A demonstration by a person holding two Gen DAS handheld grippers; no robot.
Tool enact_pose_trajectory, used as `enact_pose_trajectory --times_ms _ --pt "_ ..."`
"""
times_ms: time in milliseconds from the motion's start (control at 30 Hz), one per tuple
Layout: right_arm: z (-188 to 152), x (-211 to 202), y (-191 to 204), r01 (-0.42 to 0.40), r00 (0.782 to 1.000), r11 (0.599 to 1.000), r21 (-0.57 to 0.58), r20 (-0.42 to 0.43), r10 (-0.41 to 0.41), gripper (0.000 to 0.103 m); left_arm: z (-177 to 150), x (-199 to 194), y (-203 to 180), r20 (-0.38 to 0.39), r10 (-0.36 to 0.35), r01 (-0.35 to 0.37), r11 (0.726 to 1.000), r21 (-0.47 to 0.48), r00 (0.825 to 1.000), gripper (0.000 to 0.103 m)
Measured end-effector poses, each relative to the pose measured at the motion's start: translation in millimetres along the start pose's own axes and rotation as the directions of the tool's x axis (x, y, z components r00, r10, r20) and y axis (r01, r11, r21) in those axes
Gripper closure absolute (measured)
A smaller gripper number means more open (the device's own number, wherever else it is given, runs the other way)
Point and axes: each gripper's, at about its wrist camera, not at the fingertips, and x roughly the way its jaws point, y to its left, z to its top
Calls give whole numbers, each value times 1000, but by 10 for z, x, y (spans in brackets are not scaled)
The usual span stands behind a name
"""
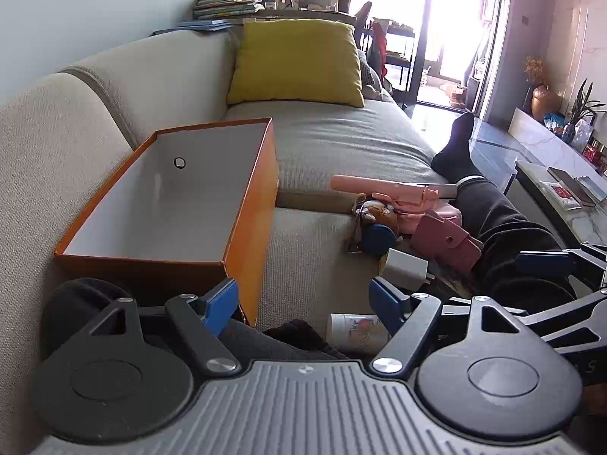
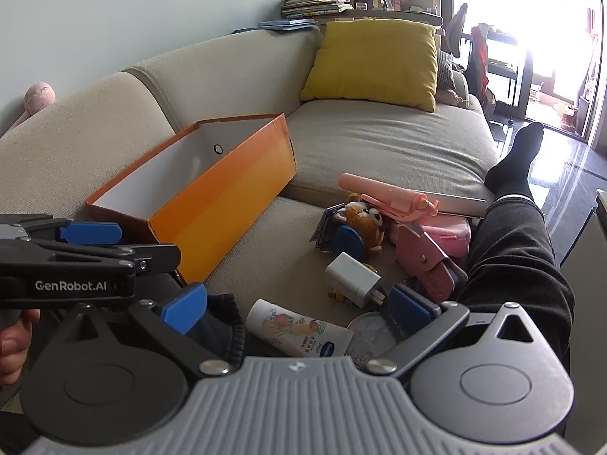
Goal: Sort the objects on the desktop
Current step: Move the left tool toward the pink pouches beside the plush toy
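An open orange box [image 1: 250, 204] [image 2: 224, 204] with a white inside sits empty on the beige sofa [image 1: 322, 250]. To its right lies a pile: a pink selfie stick [image 1: 387, 189] [image 2: 387, 193], a brown plush toy [image 1: 379, 212] [image 2: 360, 216], a pink wallet [image 1: 447, 242] [image 2: 428, 261], a white charger [image 1: 404, 267] [image 2: 353, 275], and a white tube [image 1: 356, 331] [image 2: 299, 331]. My left gripper [image 1: 303, 301] is open and empty, near the box's front corner. My right gripper [image 2: 296, 305] is open and empty, above the tube and charger.
A yellow cushion [image 1: 299, 60] [image 2: 375, 60] leans on the sofa back. A person's leg in dark trousers and a black sock [image 1: 485, 197] [image 2: 512, 235] lies right of the pile. A round mirror-like disc [image 2: 371, 333] lies beside the tube. A low table [image 1: 561, 189] stands at the far right.
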Motion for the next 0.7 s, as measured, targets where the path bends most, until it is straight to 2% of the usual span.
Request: enact_pose_trajectory --times_ms 700 --pt "-36 243 -172 24 998 999 42 -57 -22 1 -4 264 -24 -68 -25 26 1000 13 997 14"
